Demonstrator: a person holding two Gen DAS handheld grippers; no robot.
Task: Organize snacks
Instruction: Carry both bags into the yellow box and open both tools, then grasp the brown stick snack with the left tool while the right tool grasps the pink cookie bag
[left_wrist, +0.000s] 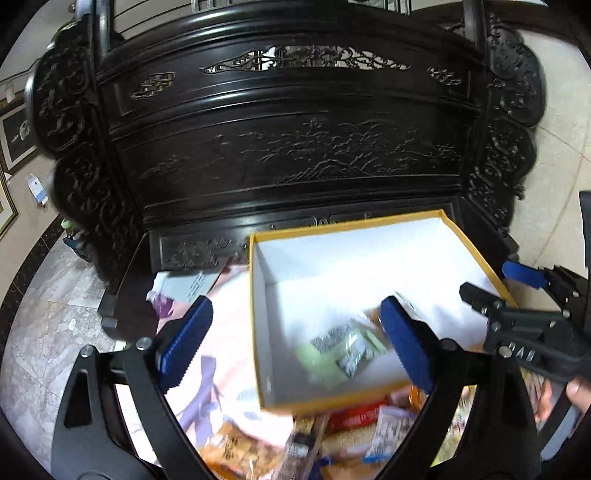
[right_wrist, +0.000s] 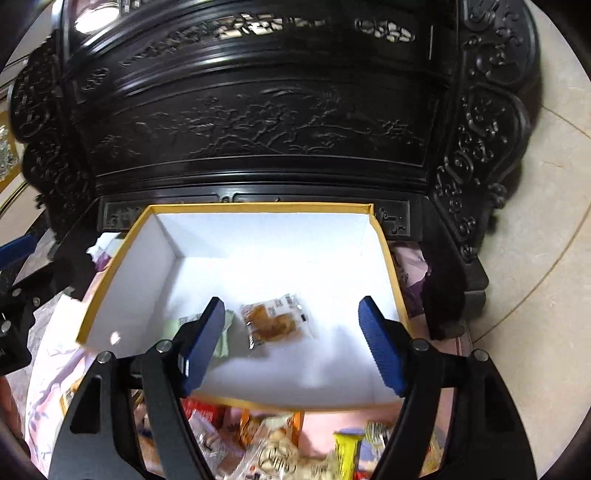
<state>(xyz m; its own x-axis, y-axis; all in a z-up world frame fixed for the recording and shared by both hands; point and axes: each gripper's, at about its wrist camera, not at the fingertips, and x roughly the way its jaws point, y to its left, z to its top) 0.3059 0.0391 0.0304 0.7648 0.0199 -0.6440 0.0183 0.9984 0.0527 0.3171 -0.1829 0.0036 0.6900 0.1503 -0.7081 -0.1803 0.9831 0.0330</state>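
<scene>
An open box with a yellow rim and white inside sits on a pink cloth. A green snack packet lies on its floor. My left gripper hovers open over the box's left wall, with nothing between its pads. In the right wrist view the box rim frames a brown snack packet and the green packet, partly hidden by a finger. My right gripper hangs open above the box floor, empty. It also shows at the right of the left wrist view, right gripper.
Several loose snack packets lie on the pink cloth in front of the box, among them a red one and a yellow one. Dark carved wooden furniture rises right behind the box. A hand shows at the right edge.
</scene>
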